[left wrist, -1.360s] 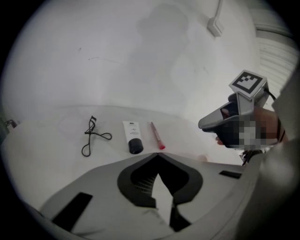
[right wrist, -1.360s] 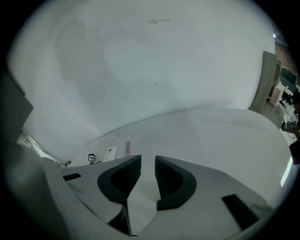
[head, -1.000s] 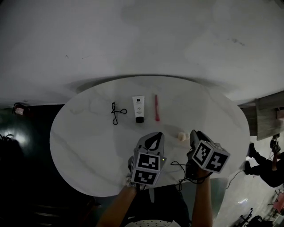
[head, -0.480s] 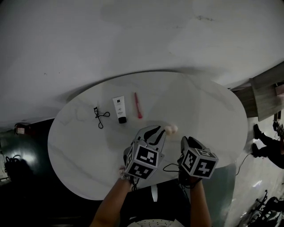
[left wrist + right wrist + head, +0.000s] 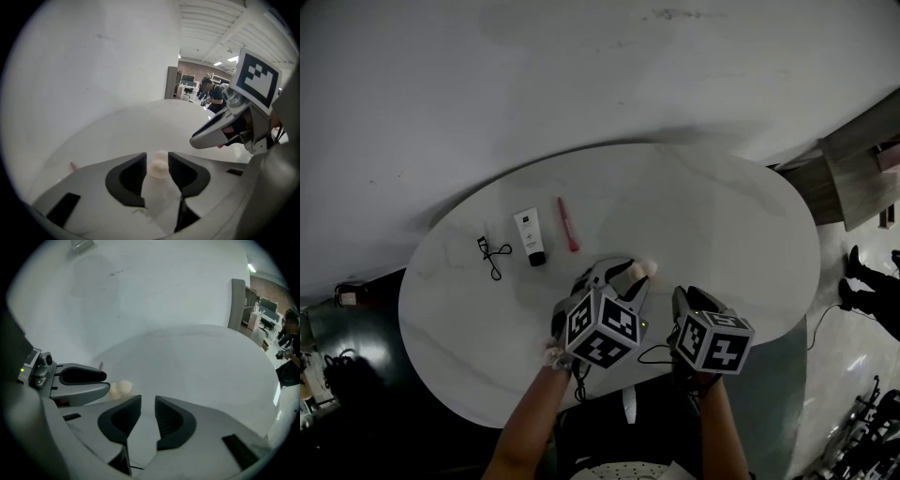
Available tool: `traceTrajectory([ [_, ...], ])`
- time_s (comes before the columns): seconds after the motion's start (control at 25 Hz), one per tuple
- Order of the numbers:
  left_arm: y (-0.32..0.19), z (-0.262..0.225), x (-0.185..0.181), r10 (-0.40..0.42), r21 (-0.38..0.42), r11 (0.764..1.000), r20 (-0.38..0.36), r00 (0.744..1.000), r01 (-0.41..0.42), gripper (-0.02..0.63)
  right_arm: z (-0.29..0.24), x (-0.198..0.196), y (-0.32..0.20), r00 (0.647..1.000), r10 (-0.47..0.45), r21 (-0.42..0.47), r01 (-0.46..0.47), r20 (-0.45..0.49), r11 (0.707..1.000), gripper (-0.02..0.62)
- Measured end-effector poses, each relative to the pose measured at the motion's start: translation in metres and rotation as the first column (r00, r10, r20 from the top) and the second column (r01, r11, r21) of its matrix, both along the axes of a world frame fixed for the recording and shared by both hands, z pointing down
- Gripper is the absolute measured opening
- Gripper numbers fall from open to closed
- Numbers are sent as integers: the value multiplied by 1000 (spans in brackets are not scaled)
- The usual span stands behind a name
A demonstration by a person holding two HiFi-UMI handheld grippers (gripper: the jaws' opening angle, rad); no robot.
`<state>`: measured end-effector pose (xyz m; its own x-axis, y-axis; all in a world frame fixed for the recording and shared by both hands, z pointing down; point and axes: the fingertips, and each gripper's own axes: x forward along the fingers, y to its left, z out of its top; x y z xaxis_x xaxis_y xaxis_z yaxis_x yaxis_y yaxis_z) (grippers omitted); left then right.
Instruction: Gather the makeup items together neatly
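Progress seems to be past the middle, judging from how the things lie on the table (image 5: 722, 234). The white tube (image 5: 531, 250) with a dark cap lies with the eyelash curler (image 5: 490, 256) just at its left in the head view and the red pencil (image 5: 568, 224) just at its right. The three make a short row, each close to the tube but none touching it. The pale sponge (image 5: 643, 269) is the last item: it lies further right of the tube than the pencil and nearer to the person, apart from the row. The left tongs (image 5: 157, 159) are around it. Their jaws have just been opening, and the sponge stands between them on the table; the pads appear spread enough that they do not squeeze it. The right tongs (image 5: 148, 401) hang beyond the sponge as counted from the tube, low over the table, with a narrow gap between the jaws and nothing in that gap. If the sponge is meant to stay at this place, I judge that the gathering is nearly finished; if the row must be tight, the sponge needs one more short move toward the tube.
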<state>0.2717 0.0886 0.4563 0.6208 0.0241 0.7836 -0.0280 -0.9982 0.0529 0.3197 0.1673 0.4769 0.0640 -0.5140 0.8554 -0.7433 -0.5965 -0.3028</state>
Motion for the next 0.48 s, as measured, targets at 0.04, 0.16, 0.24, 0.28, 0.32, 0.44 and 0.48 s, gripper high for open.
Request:
traceTrajectory([
  [0.04,0,1,3,11,9,1000,5,1000,-11,178,1,2,1,1000,4,-1,-4,3,1000,115],
  [0.16,1,4,9,45,17,999,20,999,-45,181,4,5,5,1000,14,-5,-14,11,1000,115],
  [0.24,3,6,13,70,23,997,35,997,-71,188,5,8,7,1000,21,-8,-21,17,1000,115],
  [0.28,4,8,14,83,27,996,45,996,-84,193,6,9,8,1000,23,-9,-23,19,1000,115],
  [0.32,5,11,15,95,32,995,58,994,-97,199,7,10,8,999,25,-9,-25,22,1000,115],
  [0.44,7,20,14,120,42,991,108,987,-126,212,9,10,8,999,27,-11,-26,32,1000,115],
  [0.48,8,23,13,125,41,991,121,985,-130,212,10,9,8,999,27,-12,-26,36,1000,115],
])
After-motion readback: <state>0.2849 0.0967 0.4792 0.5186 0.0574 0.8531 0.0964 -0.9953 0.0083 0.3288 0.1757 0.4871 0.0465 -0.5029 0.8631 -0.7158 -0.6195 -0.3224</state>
